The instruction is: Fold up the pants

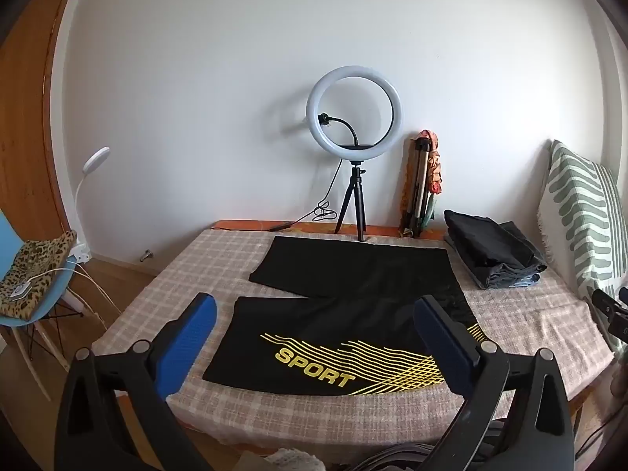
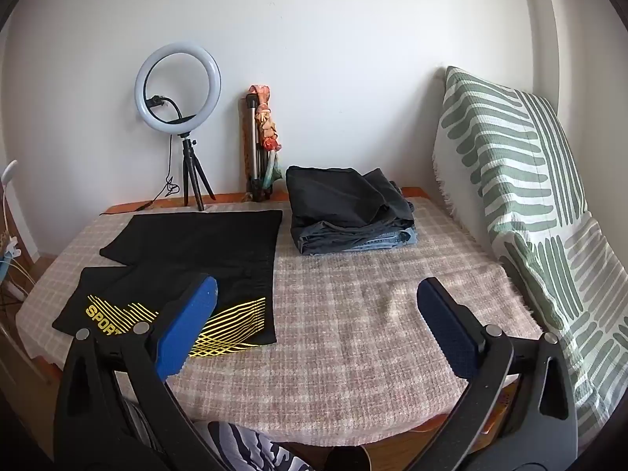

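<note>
Black shorts (image 1: pixel 353 298) with a yellow "SPORT" print lie spread flat on the checked table cloth (image 1: pixel 204 271), legs pointing left and waist to the right. They also show in the right wrist view (image 2: pixel 204 251) at the left. My left gripper (image 1: pixel 314 337) is open and empty, held above the near edge of the shorts. My right gripper (image 2: pixel 316 314) is open and empty, over bare cloth to the right of the shorts.
A stack of folded dark pants and jeans (image 2: pixel 349 212) sits at the back right. A ring light on a tripod (image 1: pixel 355 117) and a folded tripod (image 1: pixel 422 184) stand at the far edge. A striped cushion (image 2: pixel 530 204) lines the right side. A chair (image 1: pixel 35 267) stands left.
</note>
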Demonstrator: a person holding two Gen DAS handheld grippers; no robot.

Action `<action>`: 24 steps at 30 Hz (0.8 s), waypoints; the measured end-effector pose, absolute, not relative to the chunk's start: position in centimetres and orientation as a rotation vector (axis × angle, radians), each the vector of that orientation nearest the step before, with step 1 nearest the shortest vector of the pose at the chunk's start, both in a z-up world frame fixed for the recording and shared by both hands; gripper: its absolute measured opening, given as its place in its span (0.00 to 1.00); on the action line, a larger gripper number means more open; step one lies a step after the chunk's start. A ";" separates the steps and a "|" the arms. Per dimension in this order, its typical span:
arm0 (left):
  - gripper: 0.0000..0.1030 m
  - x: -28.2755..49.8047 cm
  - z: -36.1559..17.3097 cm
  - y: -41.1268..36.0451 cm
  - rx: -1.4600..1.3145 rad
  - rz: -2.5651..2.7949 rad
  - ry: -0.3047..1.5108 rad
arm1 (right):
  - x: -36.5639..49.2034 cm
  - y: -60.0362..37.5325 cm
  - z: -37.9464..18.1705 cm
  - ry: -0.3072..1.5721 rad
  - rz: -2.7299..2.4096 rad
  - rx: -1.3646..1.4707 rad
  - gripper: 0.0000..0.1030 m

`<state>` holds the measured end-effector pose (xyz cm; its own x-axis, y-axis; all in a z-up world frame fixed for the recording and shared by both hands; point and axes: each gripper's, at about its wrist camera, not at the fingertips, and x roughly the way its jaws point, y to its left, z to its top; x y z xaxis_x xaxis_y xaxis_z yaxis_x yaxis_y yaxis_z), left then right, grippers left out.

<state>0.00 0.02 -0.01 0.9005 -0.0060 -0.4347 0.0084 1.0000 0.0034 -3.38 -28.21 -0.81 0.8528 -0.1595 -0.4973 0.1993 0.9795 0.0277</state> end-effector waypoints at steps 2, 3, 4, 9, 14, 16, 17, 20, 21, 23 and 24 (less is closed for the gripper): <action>0.99 0.0 -0.1 0.1 -0.019 -0.019 0.449 | -3.5 -28.1 -0.8 0.525 -0.191 0.077 1.00; 0.99 0.0 -0.1 0.1 -0.012 -0.018 0.448 | -3.6 -28.1 -0.8 0.524 -0.191 0.073 1.00; 0.99 -0.1 -0.2 0.0 -0.005 -0.017 0.449 | -3.6 -28.0 -0.8 0.523 -0.193 0.067 1.00; 0.99 0.0 0.4 -1.1 0.018 -0.016 0.458 | -3.6 -28.2 -0.7 0.527 -0.186 0.075 1.00; 0.99 -0.4 0.4 -0.5 0.005 -0.015 0.454 | -3.3 -28.1 -0.3 0.519 -0.186 0.076 1.00; 0.99 -0.5 0.6 -0.5 0.004 -0.018 0.455 | -4.0 -28.0 -0.2 0.514 -0.186 0.081 1.00; 0.99 -0.5 0.5 -0.4 0.002 -0.018 0.455 | -4.1 -27.9 -0.3 0.514 -0.185 0.081 1.00; 0.99 -0.5 0.7 -0.4 0.003 -0.013 0.454 | -4.1 -27.9 -0.2 0.511 -0.186 0.080 1.00; 0.99 -0.5 0.8 -0.4 0.002 -0.013 0.454 | -4.1 -27.8 -0.2 0.511 -0.186 0.080 1.00; 0.99 -0.5 0.8 -0.5 0.002 -0.013 0.452 | -4.2 -27.8 -0.2 0.511 -0.186 0.080 1.00; 0.99 -0.6 0.8 -0.6 0.002 -0.013 0.451 | -4.2 -27.9 -0.2 0.510 -0.186 0.080 1.00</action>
<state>-0.56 -0.56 0.82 0.8998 -0.0122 -0.4361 0.0132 0.9999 -0.0006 -4.19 -27.85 -0.21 0.8561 -0.1568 -0.4924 0.1966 0.9800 0.0297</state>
